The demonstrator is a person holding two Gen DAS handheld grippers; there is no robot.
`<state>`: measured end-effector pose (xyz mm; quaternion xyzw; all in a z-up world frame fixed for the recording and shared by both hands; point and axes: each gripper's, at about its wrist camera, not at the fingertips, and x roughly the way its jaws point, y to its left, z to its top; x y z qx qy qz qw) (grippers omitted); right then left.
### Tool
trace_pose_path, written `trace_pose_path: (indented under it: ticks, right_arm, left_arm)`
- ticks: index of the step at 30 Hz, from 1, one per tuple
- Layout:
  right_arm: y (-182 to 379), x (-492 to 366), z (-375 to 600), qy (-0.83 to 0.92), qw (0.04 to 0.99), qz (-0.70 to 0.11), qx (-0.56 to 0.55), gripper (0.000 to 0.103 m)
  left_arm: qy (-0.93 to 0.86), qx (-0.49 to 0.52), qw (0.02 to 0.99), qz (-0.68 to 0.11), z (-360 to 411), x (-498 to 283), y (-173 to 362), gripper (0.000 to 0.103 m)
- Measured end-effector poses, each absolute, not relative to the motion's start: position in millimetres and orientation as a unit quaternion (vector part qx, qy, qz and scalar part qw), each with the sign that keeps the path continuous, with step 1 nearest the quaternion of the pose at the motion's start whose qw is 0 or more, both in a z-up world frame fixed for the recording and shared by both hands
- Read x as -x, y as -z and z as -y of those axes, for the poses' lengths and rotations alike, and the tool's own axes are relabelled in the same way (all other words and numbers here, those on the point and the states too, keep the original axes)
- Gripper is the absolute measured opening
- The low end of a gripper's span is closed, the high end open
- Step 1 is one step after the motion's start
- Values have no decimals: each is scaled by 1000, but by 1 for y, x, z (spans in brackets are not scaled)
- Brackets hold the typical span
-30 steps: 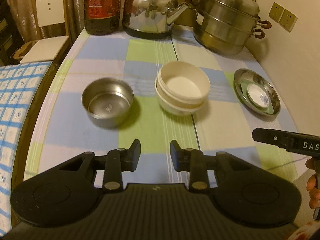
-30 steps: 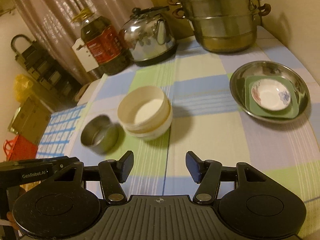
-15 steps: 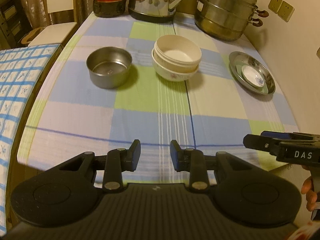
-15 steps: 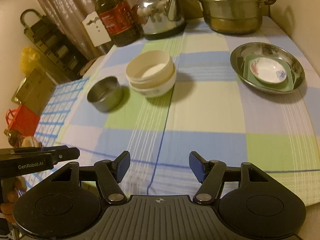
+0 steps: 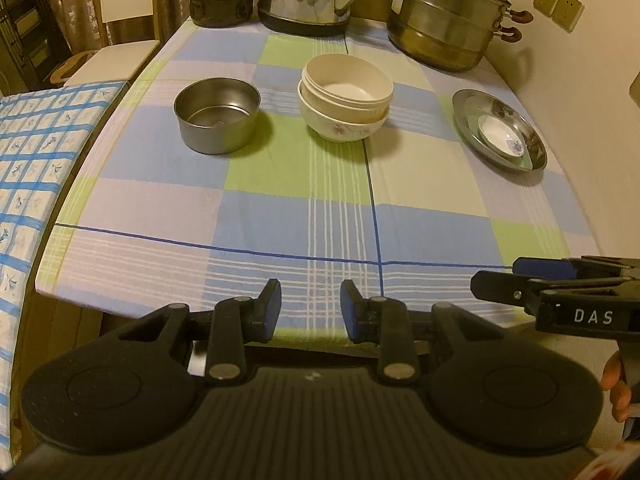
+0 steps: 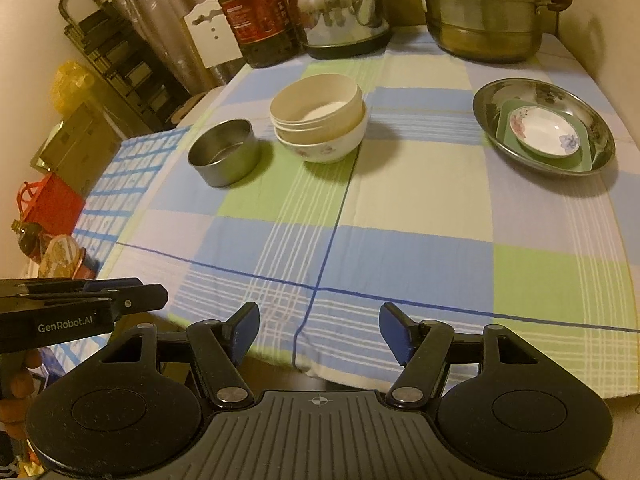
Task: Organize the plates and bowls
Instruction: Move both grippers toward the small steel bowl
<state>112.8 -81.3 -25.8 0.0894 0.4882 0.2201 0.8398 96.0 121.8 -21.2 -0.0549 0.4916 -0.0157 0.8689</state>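
- Left wrist view: left gripper point(image 5: 310, 306) hovers at the near counter point(image 5: 420, 184) edge, fingers narrowly parted, holding nothing.
- Right gripper point(image 6: 319, 330): fingers wide, holding nothing.
- Stacked bowls point(image 5: 345, 96) sit mid-counter, steel bowl point(image 5: 217, 114) just beside them.
- Steel plate point(image 6: 544, 126), well apart, carries a green dish and a floral saucer point(image 6: 545, 131).

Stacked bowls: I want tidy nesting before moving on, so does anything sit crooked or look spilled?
The cream bowl sits tilted inside the floral bowl, its rim higher on one side. Nothing looks spilled or broken. The steel bowl stands apart, upright.
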Motion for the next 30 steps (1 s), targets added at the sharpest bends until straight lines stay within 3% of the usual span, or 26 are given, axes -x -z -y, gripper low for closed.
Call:
trace_pose_path:
  ticks: [14,21,30]
  right_arm:
    - [30,-124,68,-236,836,-489,-83,68]
    - [33,-138,56,-240,832,-493,-84,79]
    - [43,-162,37,-234,819,-519,-67,79]
  left_arm:
    - [13,51,866,-497,-129,-104,26,28]
    - [9,53,865,-498,-140,-116,29,28]
    - [1,61,865,-498,-165,-136,35,28]
